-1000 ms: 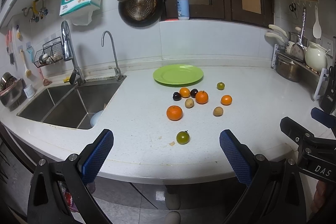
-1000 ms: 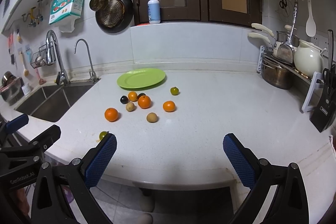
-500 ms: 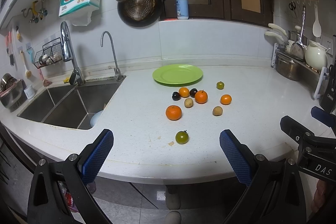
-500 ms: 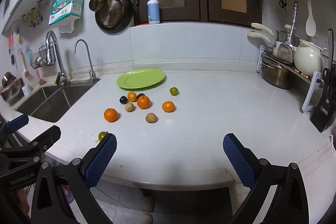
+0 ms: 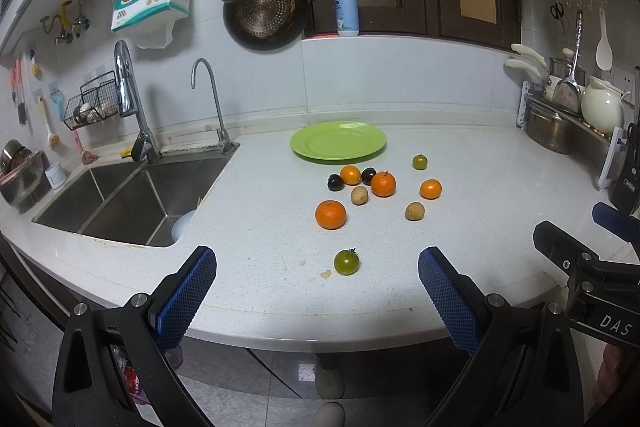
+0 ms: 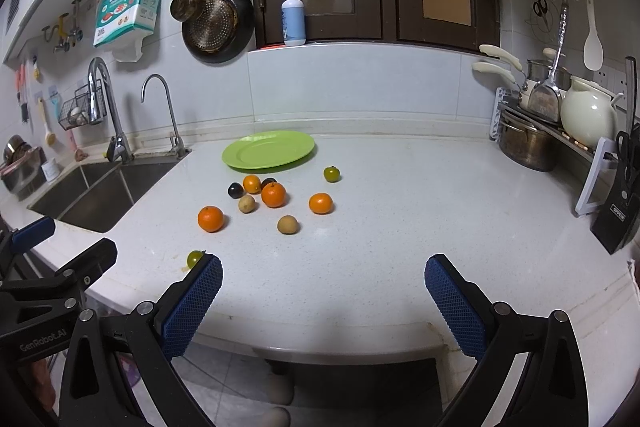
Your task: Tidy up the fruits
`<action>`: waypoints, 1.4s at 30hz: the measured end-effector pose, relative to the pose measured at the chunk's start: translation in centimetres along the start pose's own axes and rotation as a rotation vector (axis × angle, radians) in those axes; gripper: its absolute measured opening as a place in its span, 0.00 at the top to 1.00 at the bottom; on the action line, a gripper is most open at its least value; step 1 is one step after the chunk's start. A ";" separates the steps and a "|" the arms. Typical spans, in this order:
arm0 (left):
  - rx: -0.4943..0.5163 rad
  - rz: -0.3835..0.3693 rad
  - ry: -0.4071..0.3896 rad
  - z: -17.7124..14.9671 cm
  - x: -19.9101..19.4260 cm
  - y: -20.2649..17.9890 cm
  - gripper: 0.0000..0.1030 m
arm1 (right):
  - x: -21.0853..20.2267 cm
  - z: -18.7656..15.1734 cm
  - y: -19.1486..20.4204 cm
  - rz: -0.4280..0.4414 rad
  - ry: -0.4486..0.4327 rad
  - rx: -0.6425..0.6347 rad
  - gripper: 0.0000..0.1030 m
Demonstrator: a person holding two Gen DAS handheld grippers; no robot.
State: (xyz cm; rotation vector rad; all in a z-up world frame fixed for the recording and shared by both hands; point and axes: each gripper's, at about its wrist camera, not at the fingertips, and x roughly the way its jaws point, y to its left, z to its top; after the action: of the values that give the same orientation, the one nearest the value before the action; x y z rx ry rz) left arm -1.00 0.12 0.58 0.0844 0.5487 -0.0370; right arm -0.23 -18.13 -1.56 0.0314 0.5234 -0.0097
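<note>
Green plate (image 5: 338,145) is lying flat and bare at the back of the counter (image 5: 480,195). Four oranges are sitting before it: the largest (image 5: 330,214) frontmost and apart, a stemmed one (image 5: 383,184), a small one (image 5: 351,175) between two dark plums (image 5: 335,182) (image 5: 368,175), another (image 5: 431,189) to the right. Two tan fruits (image 5: 359,195) (image 5: 415,211) are resting among them. One green tomato (image 5: 419,161) is sitting near the plate, another (image 5: 346,262) alone near the front edge.

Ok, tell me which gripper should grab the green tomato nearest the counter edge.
Left. The green tomato lies almost centred ahead of the open left gripper; for the right gripper it sits off to the left.
</note>
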 end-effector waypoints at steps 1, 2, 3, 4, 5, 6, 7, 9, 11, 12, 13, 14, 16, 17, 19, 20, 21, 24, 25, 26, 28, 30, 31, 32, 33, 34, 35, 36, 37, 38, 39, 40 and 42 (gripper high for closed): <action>0.000 0.000 0.000 0.0 0.0 0.0 0.00 | 0.0 0.0 -0.1 0.000 0.000 0.000 0.01; 0.001 0.000 0.002 0.0 0.1 -0.1 0.00 | 0.0 0.0 0.0 0.000 0.000 0.000 0.01; 0.001 0.000 0.004 0.0 0.1 -0.1 0.00 | 0.0 0.0 0.0 0.001 0.001 0.000 0.01; 0.001 0.001 0.006 0.0 0.2 -0.1 0.00 | 0.0 0.0 -0.1 0.002 0.002 0.000 0.01; 0.001 0.002 0.008 0.1 0.3 -0.2 0.00 | 0.1 0.0 -0.1 0.003 0.004 -0.001 0.01; 0.001 0.002 0.011 0.1 0.5 -0.2 0.00 | 0.2 0.0 0.0 0.004 0.005 -0.001 0.01; 0.001 0.002 0.015 0.1 0.6 -0.2 0.00 | 0.3 0.0 -0.1 0.005 0.007 -0.002 0.01; 0.000 0.003 0.019 0.1 0.9 0.0 0.00 | 0.5 0.1 0.1 0.007 0.013 -0.004 0.01; 0.000 0.004 0.027 0.0 1.3 0.1 0.00 | 0.9 0.1 0.3 0.010 0.018 -0.009 0.01; 0.000 0.004 0.030 0.0 1.5 0.2 0.00 | 1.0 0.1 0.4 0.012 0.022 -0.011 0.01; -0.001 0.003 0.033 -0.1 1.6 0.3 0.00 | 1.2 0.1 0.4 0.014 0.026 -0.013 0.01; -0.001 0.001 0.038 -0.1 1.9 0.4 0.00 | 1.4 0.1 0.6 0.014 0.028 -0.017 0.01; 0.001 -0.001 0.044 -0.2 2.4 0.4 0.00 | 1.8 0.1 0.8 0.013 0.032 -0.027 0.01; 0.005 -0.002 0.048 -0.3 2.7 0.4 0.00 | 2.0 0.1 0.9 0.013 0.035 -0.033 0.01; 0.012 -0.004 0.051 -0.4 3.1 0.4 0.01 | 2.5 0.1 1.3 0.016 0.042 -0.047 0.01; 0.016 -0.005 0.052 -0.4 3.4 0.4 0.03 | 2.7 0.1 1.4 0.016 0.045 -0.055 0.01; 0.022 -0.004 0.054 -0.5 3.8 0.3 0.04 | 3.0 0.1 1.6 0.015 0.047 -0.064 0.01; 0.028 -0.013 0.067 -0.7 5.0 0.4 0.09 | 4.0 0.1 2.2 0.016 0.057 -0.094 0.01; 0.030 -0.015 0.070 -0.7 5.2 0.4 0.11 | 4.4 0.0 2.3 0.016 0.061 -0.102 0.03; 0.031 -0.020 0.077 -0.8 5.8 0.4 0.13 | 4.8 0.1 2.5 0.019 0.067 -0.111 0.04; 0.033 -0.028 0.086 -0.8 6.5 0.4 0.16 | 5.6 0.1 2.8 0.027 0.078 -0.127 0.05; 0.039 -0.037 0.095 -1.0 7.4 0.4 0.19 | 6.5 0.1 3.1 0.031 0.089 -0.142 0.07; 0.044 -0.043 0.101 -1.0 8.0 0.3 0.22 | 7.0 0.1 3.2 0.036 0.098 -0.148 0.09; 0.050 -0.049 0.109 -1.1 8.5 0.2 0.25 | 7.5 0.0 3.3 0.042 0.107 -0.152 0.10; 0.054 -0.055 0.117 -1.2 8.9 0.1 0.26 | 8.0 0.0 3.5 0.050 0.116 -0.155 0.11; 0.058 -0.061 0.125 -1.2 9.3 0.0 0.29 | 8.5 0.1 3.6 0.056 0.125 -0.158 0.12; 0.063 -0.069 0.137 -1.3 9.9 -0.2 0.33 | 9.0 0.0 3.7 0.062 0.133 -0.161 0.14; 0.067 -0.079 0.149 -1.4 10.4 -0.3 0.35 | 9.4 0.0 3.8 0.066 0.140 -0.164 0.15; 0.070 -0.086 0.159 -1.4 10.8 -0.4 0.39 | 9.9 0.1 3.9 0.069 0.147 -0.166 0.16; 0.075 -0.096 0.174 -1.6 11.4 -0.6 0.40 | 10.4 0.0 4.0 0.072 0.154 -0.165 0.17; 0.079 -0.101 0.183 -1.7 11.9 -0.8 0.41 | 10.8 0.0 4.0 0.075 0.161 -0.163 0.17; 0.084 -0.109 0.198 -1.8 12.4 -0.9 0.43 | 11.3 0.0 4.0 0.079 0.169 -0.159 0.18; 0.090 -0.122 0.219 -2.0 13.1 -1.1 0.50 | 12.2 0.0 4.0 0.084 0.188 -0.153 0.20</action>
State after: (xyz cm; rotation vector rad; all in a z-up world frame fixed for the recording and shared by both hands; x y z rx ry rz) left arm 9.10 -0.95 -8.04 0.1434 0.7708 -0.1727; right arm 10.38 -14.15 -7.52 -0.0960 0.7092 0.1166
